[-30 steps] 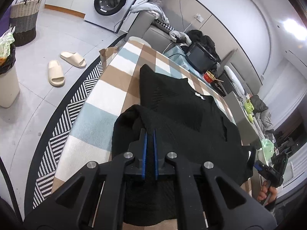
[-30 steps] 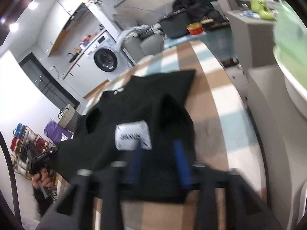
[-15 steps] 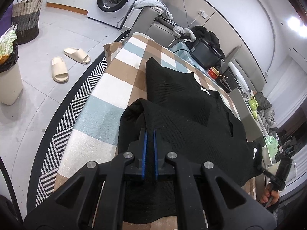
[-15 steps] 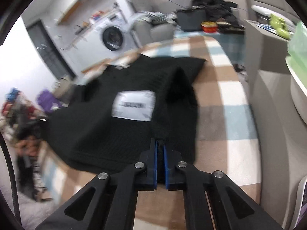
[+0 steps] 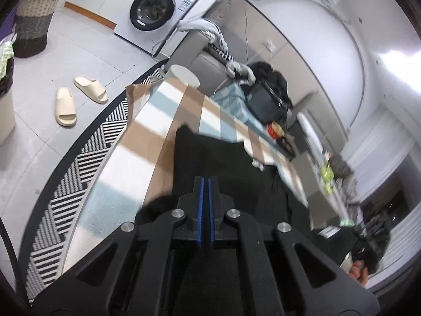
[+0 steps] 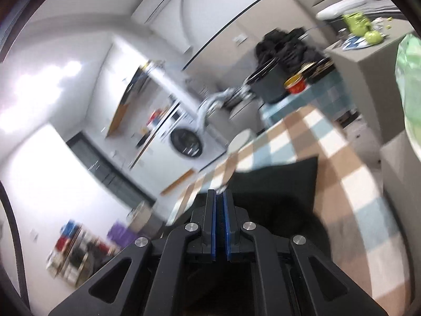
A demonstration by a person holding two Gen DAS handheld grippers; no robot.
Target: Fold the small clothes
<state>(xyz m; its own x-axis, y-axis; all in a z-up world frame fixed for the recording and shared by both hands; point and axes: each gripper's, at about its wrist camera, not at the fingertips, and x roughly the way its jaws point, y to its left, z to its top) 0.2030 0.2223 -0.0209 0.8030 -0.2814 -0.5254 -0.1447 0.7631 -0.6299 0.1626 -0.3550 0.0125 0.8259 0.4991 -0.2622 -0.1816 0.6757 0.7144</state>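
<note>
Black garment (image 5: pixel 226 163) lies on the checked counter (image 5: pixel 147 142), spread forward from both wrist views. Left hand-held gripper (image 5: pixel 206 184): pads pressed together, pinching the near hem at the garment's left side. Right hand-held gripper (image 6: pixel 219 197): pads likewise closed on dark cloth at the near right side; view blurred, so exact grip point unclear. Garment's long axis runs away from both hand-held grippers toward the far edge of the counter. Neither hand is clearly nearer. Judgement: next fold carries the near hem forward along that axis, both corners level.
</note>
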